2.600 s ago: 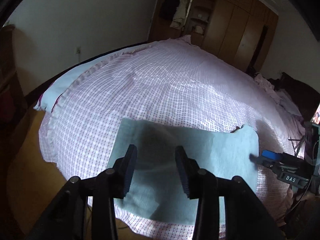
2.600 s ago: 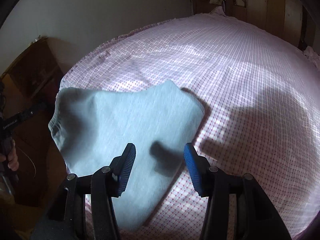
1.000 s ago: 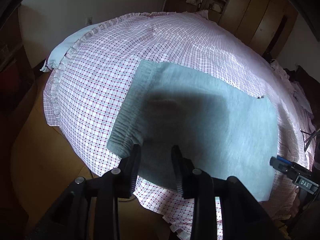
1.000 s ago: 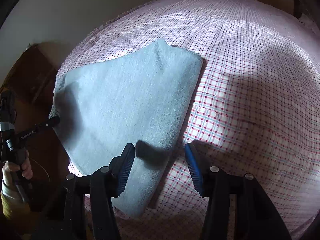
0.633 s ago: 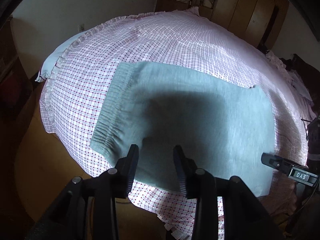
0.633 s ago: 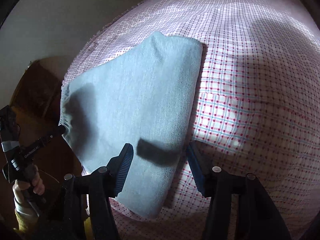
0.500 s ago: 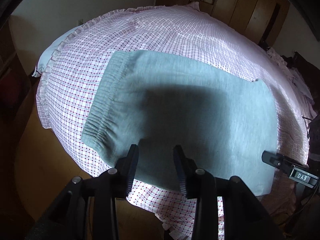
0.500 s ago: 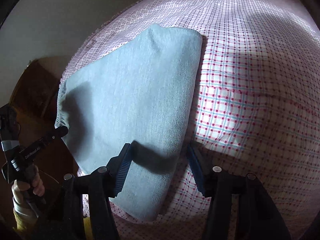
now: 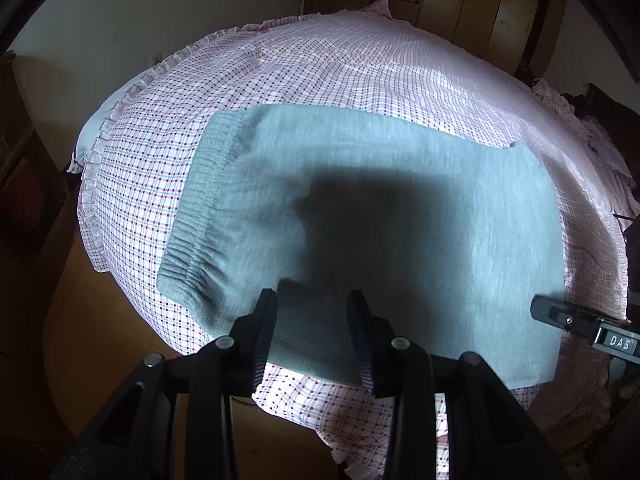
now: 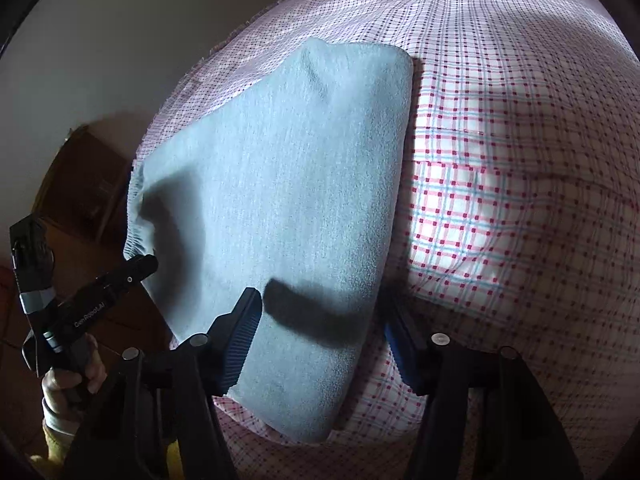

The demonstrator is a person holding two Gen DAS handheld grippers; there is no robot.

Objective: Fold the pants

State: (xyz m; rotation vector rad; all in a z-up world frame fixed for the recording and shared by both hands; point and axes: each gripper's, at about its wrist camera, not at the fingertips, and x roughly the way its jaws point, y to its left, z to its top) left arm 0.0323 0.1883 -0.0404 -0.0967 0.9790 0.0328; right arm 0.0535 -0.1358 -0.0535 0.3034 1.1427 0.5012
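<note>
The grey-blue pants (image 9: 400, 208) lie folded flat on the bed, with the elastic waistband (image 9: 200, 208) at the left in the left wrist view. My left gripper (image 9: 314, 320) is open and empty, just above the near edge of the pants close to the waistband. My right gripper (image 10: 324, 328) is open and empty over the folded end of the pants (image 10: 280, 184). The right gripper's tip shows in the left wrist view (image 9: 560, 314). The left gripper shows in the right wrist view (image 10: 120, 280).
The bed is covered by a pink checked sheet (image 9: 360, 72) with a frilled edge (image 9: 108, 128). Wooden wardrobes (image 9: 492, 8) stand behind the bed. Wooden floor (image 9: 100, 340) lies below the bed's near edge. A dark wooden cabinet (image 10: 88, 184) stands at the left.
Both grippers have come down close to the near edge of the pants, which now fill more of each view. The pants lie flat and both grippers stay open.
</note>
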